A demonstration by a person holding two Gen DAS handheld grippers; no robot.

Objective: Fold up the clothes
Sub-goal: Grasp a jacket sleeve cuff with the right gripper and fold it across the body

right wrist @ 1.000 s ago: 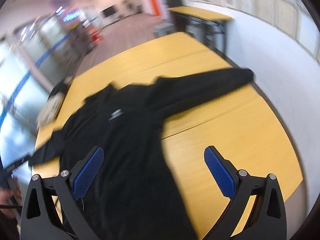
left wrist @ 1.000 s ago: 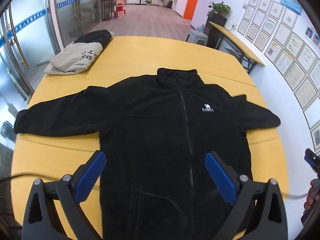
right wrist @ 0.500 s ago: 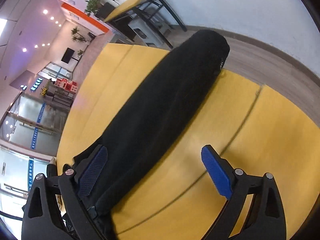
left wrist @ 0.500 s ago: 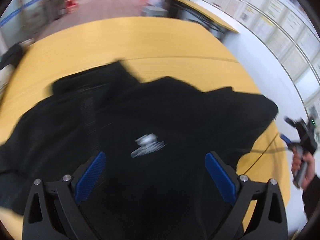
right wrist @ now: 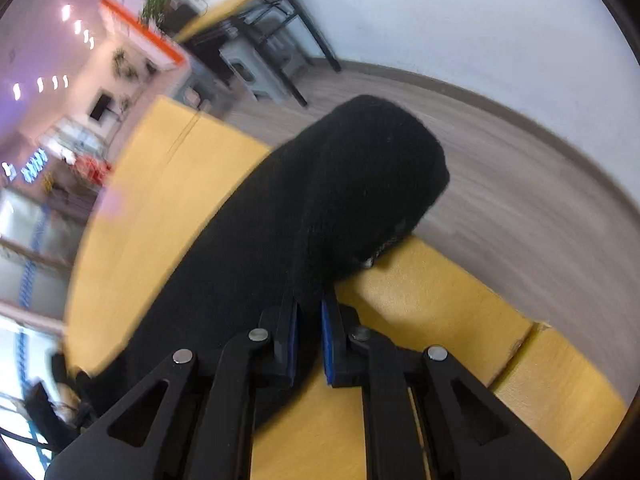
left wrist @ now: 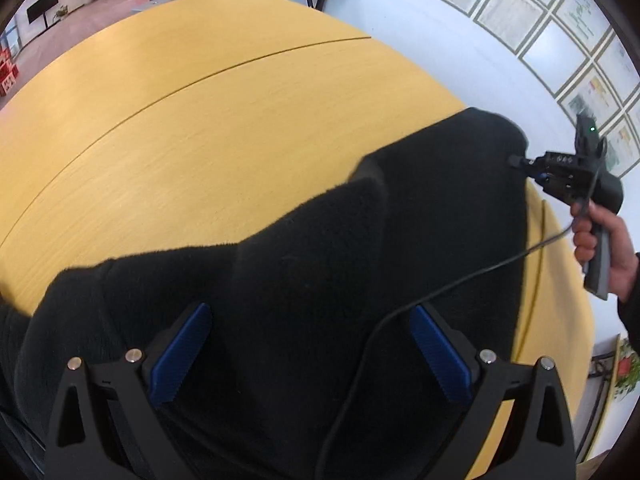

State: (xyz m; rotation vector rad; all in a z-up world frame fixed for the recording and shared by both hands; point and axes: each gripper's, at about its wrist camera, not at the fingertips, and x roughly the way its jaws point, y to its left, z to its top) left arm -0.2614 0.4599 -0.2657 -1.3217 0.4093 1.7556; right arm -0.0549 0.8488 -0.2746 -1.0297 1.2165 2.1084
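Note:
A black fleece jacket lies spread on the yellow table. Its right sleeve stretches to the table's right edge, the cuff hanging past it. My right gripper is shut on the sleeve's near edge close to the cuff; in the left wrist view this right gripper shows at the sleeve end, held by a hand. My left gripper hovers open over the jacket's shoulder area, blue pads wide apart with fleece below them.
A thin black cable runs across the jacket from the right gripper. Beyond the table's right edge are grey floor, a white wall with framed papers, and a second yellow desk with a grey stool.
My right gripper closed on the sleeve near its cuff; it stood open half a second ago. My left gripper swung right and lower over the jacket, staying open.

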